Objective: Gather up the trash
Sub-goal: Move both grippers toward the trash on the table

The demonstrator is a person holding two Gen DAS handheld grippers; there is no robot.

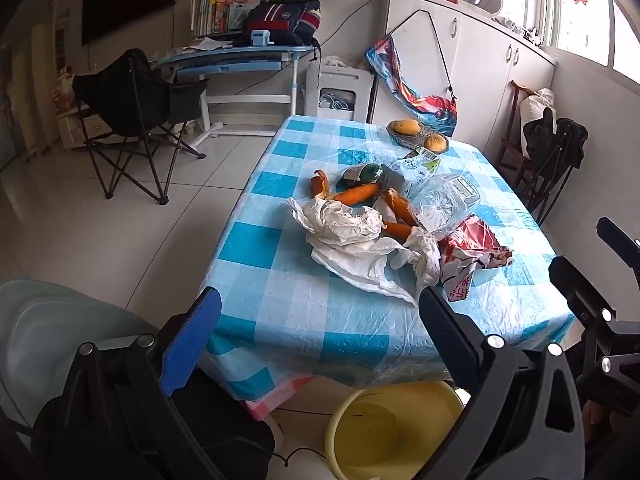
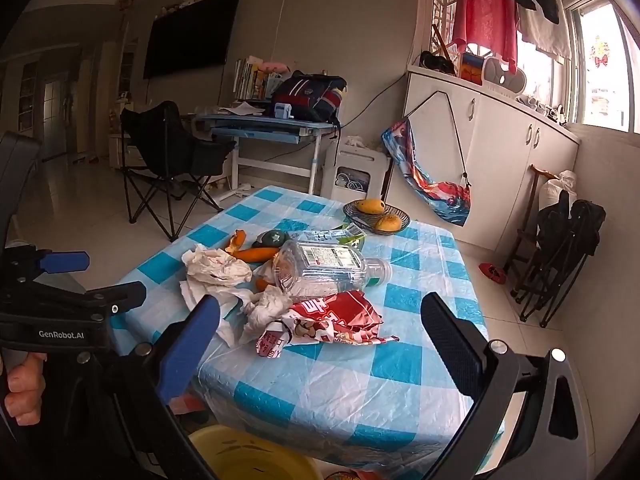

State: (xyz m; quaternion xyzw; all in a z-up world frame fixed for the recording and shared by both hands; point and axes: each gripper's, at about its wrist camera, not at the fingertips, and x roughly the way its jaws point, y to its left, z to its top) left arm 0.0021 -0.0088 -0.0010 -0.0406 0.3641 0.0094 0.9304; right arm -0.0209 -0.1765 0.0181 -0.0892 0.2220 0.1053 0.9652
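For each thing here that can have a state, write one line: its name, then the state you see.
Left gripper: open, nothing between its fingers.
Right gripper: open, holding nothing.
Clear plastic bottle: lying on its side.
White tissue: crumpled.
Red wrapper: crumpled, flat on the tablecloth.
Yellow basin: on the floor, looks empty.
Fruit bowl: holds mangoes.

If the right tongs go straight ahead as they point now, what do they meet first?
Probably the red snack wrapper at the near end of the trash pile on the table. The open right tongs frame it centrally, though depth is uncertain.
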